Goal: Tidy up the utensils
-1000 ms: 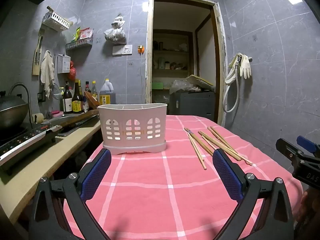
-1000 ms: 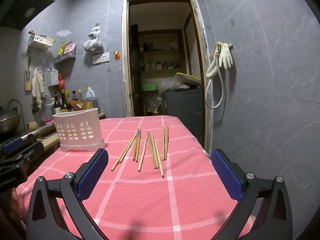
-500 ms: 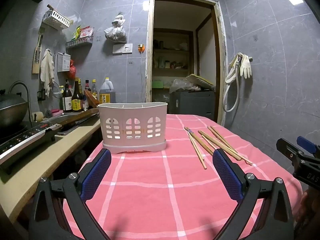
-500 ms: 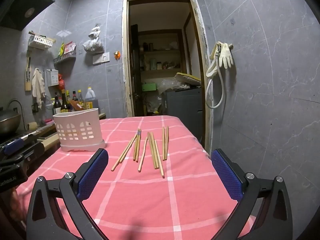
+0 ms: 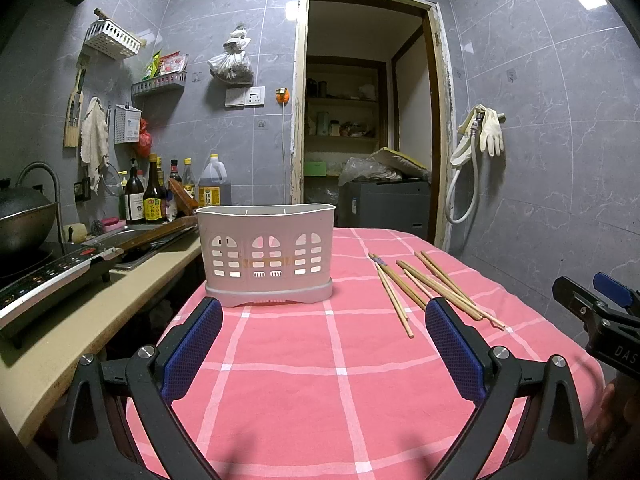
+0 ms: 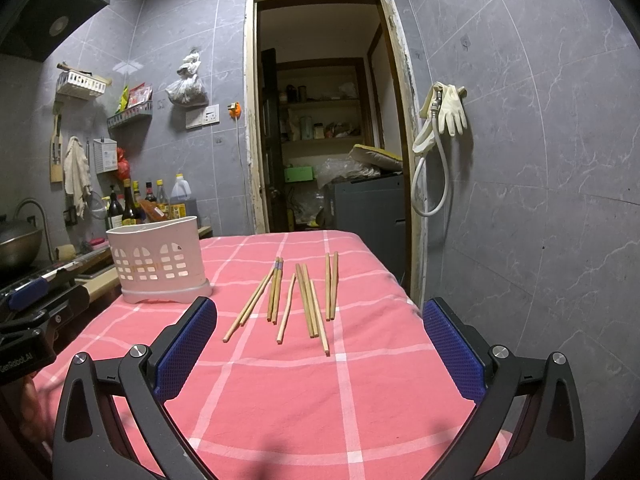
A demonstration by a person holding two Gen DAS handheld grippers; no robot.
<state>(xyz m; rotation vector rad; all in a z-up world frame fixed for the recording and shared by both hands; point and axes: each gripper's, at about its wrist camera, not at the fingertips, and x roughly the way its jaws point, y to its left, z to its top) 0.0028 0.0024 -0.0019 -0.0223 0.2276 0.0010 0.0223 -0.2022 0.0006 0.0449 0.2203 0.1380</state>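
The thin wooden chopsticks lie loose on the pink checked tablecloth, just beside the white plastic holder with little windows, while the left gripper and the right gripper both gape wide open, holding nothing.

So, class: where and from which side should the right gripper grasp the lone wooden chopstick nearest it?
Grip the pale wooden chopstick near its middle, coming from above with the open right gripper straddling its width: it lies flat on the pink checked tablecloth.
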